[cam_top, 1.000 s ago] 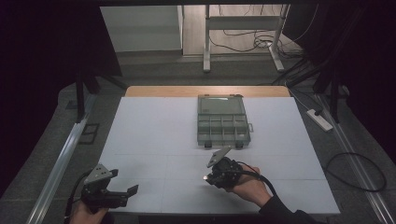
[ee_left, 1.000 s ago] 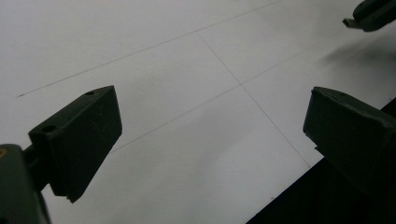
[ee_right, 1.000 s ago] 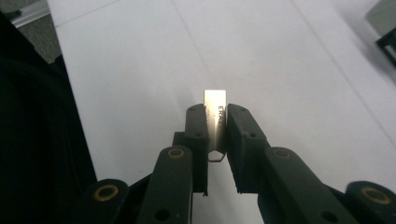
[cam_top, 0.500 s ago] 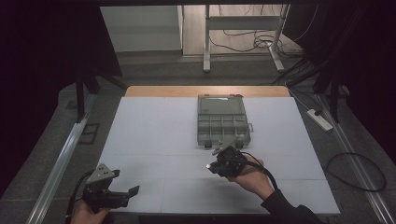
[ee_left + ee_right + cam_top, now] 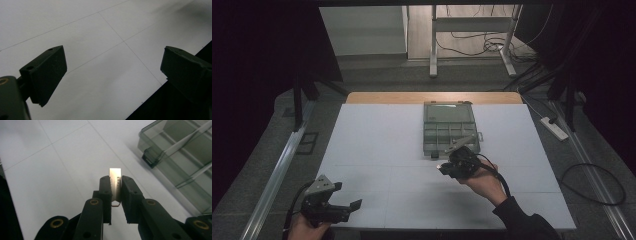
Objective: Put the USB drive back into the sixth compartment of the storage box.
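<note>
At the near left corner of the white counter (image 5: pixel 377 145), 1 pair of tongs (image 5: pixel 113 75) is held spread wide. Farther in, the right tongs (image 5: pixel 116 186) pinch 1 flat metal strip (image 5: pixel 115 182), its long axis along the jaws, tip outward, beside 1 grey compartment box (image 5: pixel 447 129).

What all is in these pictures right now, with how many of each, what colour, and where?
Table: one, white top, wooden far edge.
Organizer box: one, clear grey, far centre of the table, with compartments.
Metal piece: one, silver, flat, lettered, pinched in the right gripper's jaws.
Power strip: one, white, on the floor to the right.
Cables: several, dark, on the floor beyond the table.
Left gripper: one, black, near left corner, jaws wide apart.
Right gripper: one, black, just short of the box.
</note>
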Action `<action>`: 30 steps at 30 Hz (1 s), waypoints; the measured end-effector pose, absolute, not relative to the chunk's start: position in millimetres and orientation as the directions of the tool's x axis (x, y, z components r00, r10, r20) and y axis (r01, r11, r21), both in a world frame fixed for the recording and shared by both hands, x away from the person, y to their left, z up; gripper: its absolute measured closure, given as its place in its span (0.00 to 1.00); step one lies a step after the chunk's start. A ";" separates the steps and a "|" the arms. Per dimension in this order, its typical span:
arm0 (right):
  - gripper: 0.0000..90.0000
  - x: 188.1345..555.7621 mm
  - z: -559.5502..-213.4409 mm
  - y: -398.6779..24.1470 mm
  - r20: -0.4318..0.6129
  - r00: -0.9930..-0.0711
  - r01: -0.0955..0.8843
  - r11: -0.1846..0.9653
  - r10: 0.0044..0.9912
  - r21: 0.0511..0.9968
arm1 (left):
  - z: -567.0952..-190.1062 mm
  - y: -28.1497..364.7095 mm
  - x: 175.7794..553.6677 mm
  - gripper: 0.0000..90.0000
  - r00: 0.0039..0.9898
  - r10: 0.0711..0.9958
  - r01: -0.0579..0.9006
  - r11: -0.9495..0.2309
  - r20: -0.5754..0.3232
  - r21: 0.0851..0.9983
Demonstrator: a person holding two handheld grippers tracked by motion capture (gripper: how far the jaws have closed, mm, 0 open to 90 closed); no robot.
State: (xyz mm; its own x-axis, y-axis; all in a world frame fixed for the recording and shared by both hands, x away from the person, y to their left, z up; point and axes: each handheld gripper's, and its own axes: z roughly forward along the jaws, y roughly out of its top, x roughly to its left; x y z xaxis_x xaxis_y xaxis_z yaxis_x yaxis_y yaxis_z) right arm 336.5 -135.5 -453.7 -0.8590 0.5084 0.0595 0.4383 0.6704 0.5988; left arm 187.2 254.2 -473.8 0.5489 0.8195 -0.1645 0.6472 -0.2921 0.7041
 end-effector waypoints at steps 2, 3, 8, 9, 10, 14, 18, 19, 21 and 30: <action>0.87 340.4 -453.3 -135.7 0.061 -0.854 0.445 0.664 0.517 0.601 | -473.7 254.1 187.1 0.07 0.550 0.819 0.646 -0.292 -0.164 0.705; 0.87 343.2 -452.9 -135.8 0.059 -0.850 0.448 0.660 0.523 0.602 | -473.7 254.0 186.9 0.07 0.549 0.820 0.645 -0.293 -0.162 0.706; 0.87 350.6 -450.5 -136.2 0.052 -0.842 0.453 0.650 0.537 0.610 | -473.7 253.6 186.6 0.07 0.550 0.819 0.643 -0.292 -0.161 0.708; 0.87 350.6 -450.5 -136.2 0.052 -0.842 0.453 0.650 0.537 0.610 | -473.7 253.6 186.6 0.07 0.550 0.819 0.643 -0.292 -0.161 0.708; 0.87 352.1 -449.9 -136.4 0.049 -0.840 0.452 0.649 0.540 0.612 | -473.7 253.4 186.4 0.07 0.551 0.819 0.641 -0.293 -0.159 0.709; 0.87 357.8 -448.3 -137.4 0.043 -0.832 0.457 0.641 0.553 0.617 | -473.3 252.5 185.3 0.06 0.558 0.816 0.633 -0.302 -0.149 0.713; 0.87 365.3 -448.3 -138.4 0.030 -0.822 0.463 0.636 0.569 0.617 | -473.3 252.4 184.9 0.05 0.565 0.811 0.627 -0.306 -0.148 0.717; 0.87 366.6 -448.5 -138.5 0.024 -0.821 0.460 0.637 0.570 0.618 | -473.2 252.8 184.9 0.05 0.568 0.810 0.626 -0.308 -0.148 0.717; 0.87 368.4 -448.5 -138.7 0.021 -0.818 0.462 0.636 0.574 0.618 | -473.2 252.7 184.9 0.05 0.568 0.810 0.626 -0.308 -0.148 0.716; 0.87 384.7 -449.5 -137.9 0.013 -0.799 0.473 0.616 0.601 0.630 | -473.4 251.2 184.9 0.05 0.575 0.806 0.622 -0.322 -0.138 0.713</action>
State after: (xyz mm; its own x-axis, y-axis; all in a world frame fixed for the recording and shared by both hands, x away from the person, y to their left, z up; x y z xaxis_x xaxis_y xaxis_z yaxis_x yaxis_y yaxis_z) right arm 384.7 -137.9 -449.5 -0.7993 0.6008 0.0125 0.4727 0.6158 0.6304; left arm 184.9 251.2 -473.4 0.5751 0.8064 -0.1380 0.6224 -0.3217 0.7135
